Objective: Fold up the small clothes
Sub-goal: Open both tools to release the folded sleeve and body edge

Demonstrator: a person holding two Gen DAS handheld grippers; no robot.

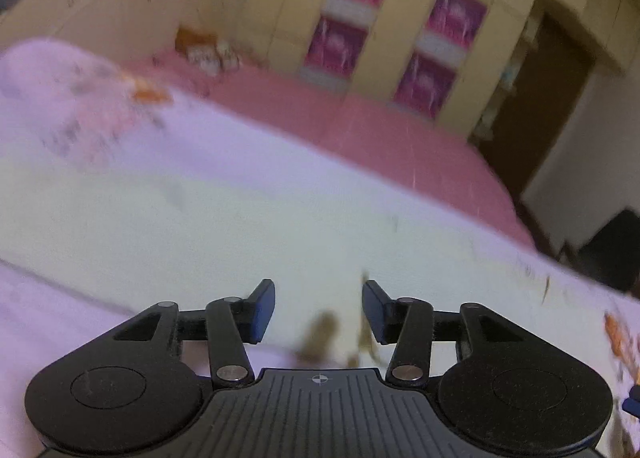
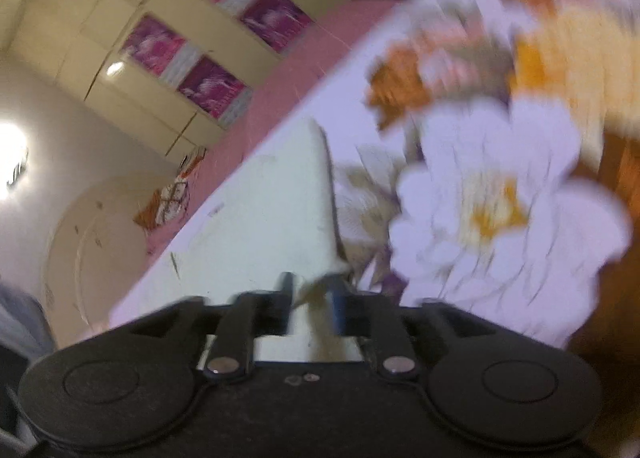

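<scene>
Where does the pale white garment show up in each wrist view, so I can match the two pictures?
Left wrist: the white garment spreads as a wide band across the middle, ahead of the open left gripper, over the flowered sheet.
Right wrist: it runs from lower centre up to a point, its near edge pinched in the right gripper.
Shared landmark: the cream wardrobe with magenta panels.

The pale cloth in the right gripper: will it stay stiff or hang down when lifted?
The pale cloth will probably hang limp: it already creases where the right gripper pinches it. It looks thin, so likely light. The left gripper is open, so the far side may sag.
</scene>
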